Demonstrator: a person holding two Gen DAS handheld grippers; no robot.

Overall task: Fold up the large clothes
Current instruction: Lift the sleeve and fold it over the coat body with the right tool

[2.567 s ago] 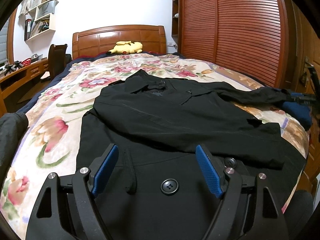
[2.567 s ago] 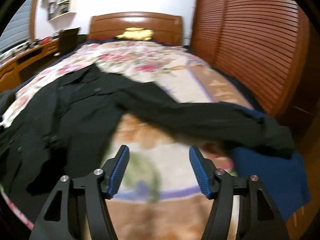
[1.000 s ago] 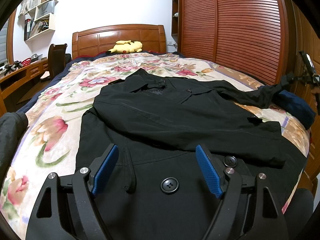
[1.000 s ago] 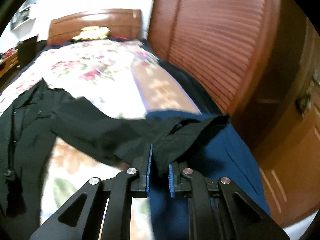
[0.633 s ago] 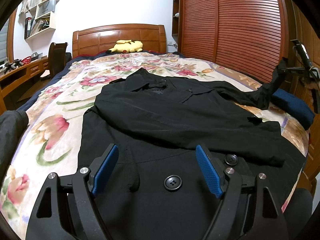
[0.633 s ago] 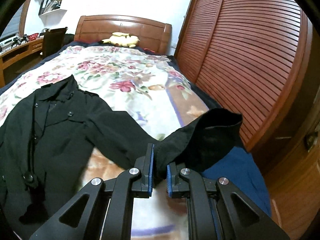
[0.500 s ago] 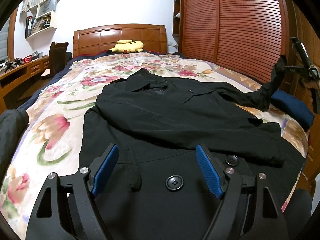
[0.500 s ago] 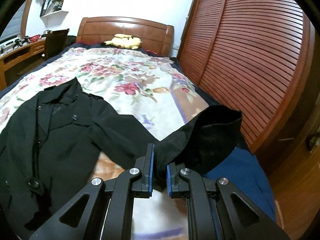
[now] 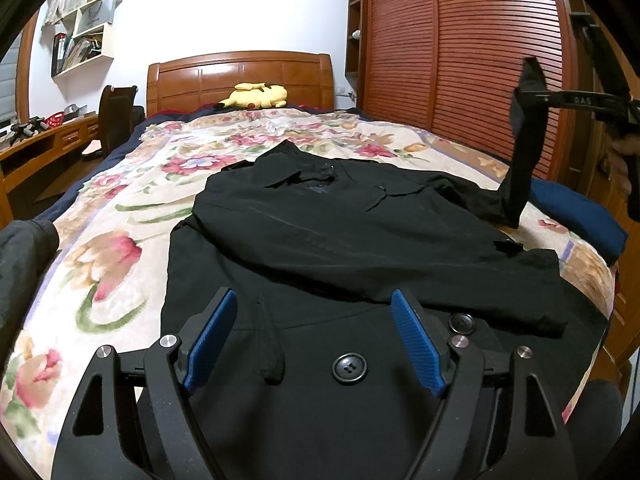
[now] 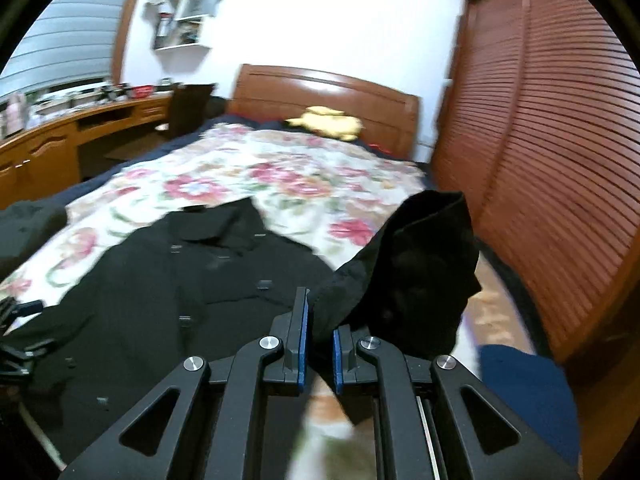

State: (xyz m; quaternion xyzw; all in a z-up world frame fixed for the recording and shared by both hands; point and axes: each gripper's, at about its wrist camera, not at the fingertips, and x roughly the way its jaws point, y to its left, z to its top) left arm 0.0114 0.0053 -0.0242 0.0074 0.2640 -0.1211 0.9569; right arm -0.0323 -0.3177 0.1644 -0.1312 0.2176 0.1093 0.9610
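Right claw point(image 10: 319, 350) grips the sleeve point(image 10: 416, 264) raised at the coat's point(image 9: 360, 240) right; left claw point(image 9: 316, 340) hangs wide open above the near hem.

From my right wrist camera the whole scene is smeared with motion blur; the black button-front coat point(image 10: 168, 280) shows no clear buttons there. My right gripper point(image 10: 319, 344) hides the cuff edge of the black sleeve point(image 10: 420, 264) between its pads. In the left wrist view, the coat's hem runs behind my left gripper point(image 9: 316, 340) and off the bottom edge. The folded navy cloth point(image 9: 576, 216) is partly hidden behind the raised sleeve.
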